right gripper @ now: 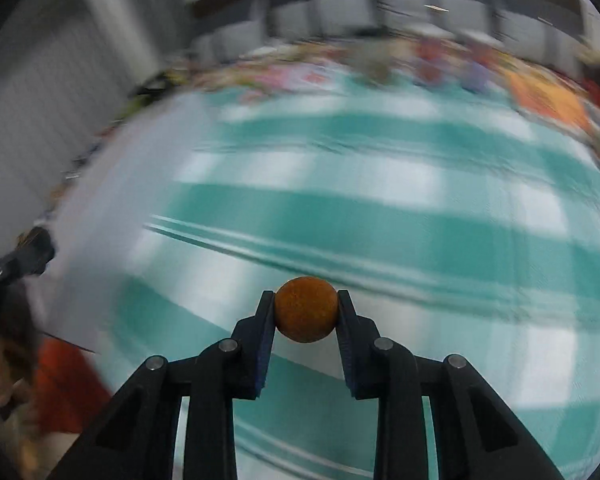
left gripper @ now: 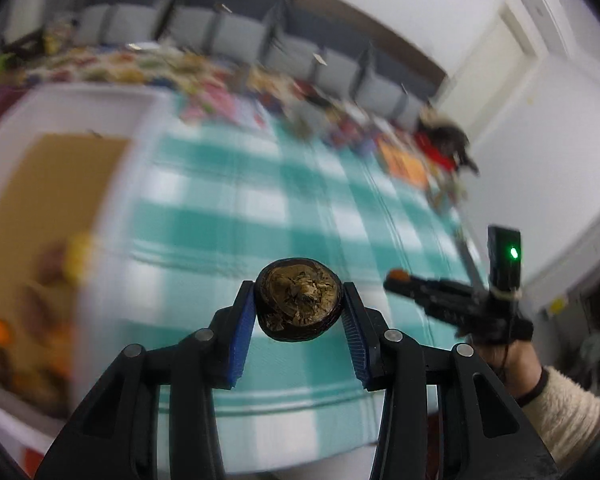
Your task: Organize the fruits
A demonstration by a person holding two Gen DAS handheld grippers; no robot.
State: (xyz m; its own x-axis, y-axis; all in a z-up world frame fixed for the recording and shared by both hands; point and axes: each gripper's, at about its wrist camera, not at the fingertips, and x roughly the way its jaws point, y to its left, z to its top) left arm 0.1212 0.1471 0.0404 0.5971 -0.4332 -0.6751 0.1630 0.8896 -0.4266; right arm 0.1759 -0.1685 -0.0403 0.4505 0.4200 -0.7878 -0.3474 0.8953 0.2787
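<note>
The left claw (left gripper: 299, 312) grips a dark, round fruit (left gripper: 299, 305) with a brown, rough face turned toward the camera; both blue pads (left gripper: 242, 334) press on its sides, and the fruit sits clear above the bench, which is covered by a teal-and-white checked cloth (left gripper: 260, 200). The right claw (right gripper: 305, 314) is clamped on a small orange ball-shaped fruit (right gripper: 306, 314), held at the fingertips over the same cloth. In the left wrist view the right claw appears at 3 o'clock, carried by a hand (left gripper: 496, 354) in a cream fleece sleeve (left gripper: 568, 408). At 9 o'clock a white tray (left gripper: 112, 184) with a tan floor holds several blurred fruits (left gripper: 76, 258), yellow, brown and orange. Blurred colourful items (left gripper: 204, 80) line the far edge at 12 o'clock.
</note>
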